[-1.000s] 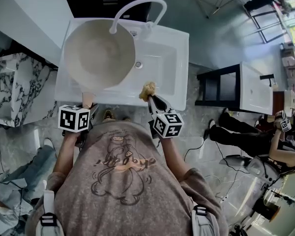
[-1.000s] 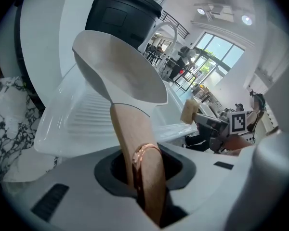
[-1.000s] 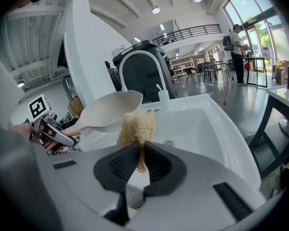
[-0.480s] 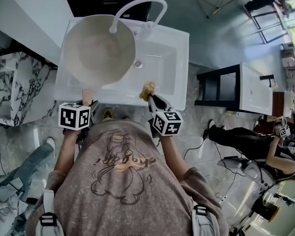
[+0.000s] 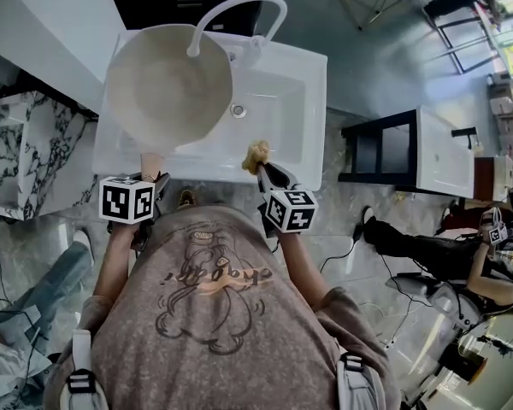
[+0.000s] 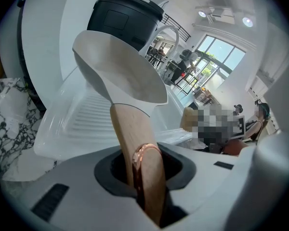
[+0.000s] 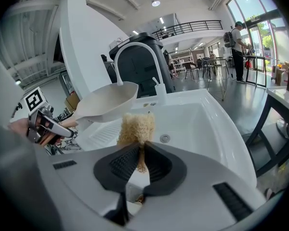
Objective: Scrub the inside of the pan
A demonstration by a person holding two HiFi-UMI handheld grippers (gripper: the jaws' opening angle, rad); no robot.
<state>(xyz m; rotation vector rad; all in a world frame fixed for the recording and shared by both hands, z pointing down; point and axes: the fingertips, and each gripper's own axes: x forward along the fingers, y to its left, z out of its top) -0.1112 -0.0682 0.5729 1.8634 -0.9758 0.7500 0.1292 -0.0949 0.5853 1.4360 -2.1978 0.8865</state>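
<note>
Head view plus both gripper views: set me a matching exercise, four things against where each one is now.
1. pan
2. scrubber
3. faucet
4. drain

A. arches over the sink
B. set in the sink floor
C. clamped in the right tool
D. wooden handle gripped by the left tool

Pairs: 1-D, 2-C, 3-A, 4-B

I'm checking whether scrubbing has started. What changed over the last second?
The pan, held by its handle in the left gripper, drifted slightly away from the person, toward the faucet. The right gripper stayed at the front edge of the sink, shut on the scrubber, clear of the pan.
</note>
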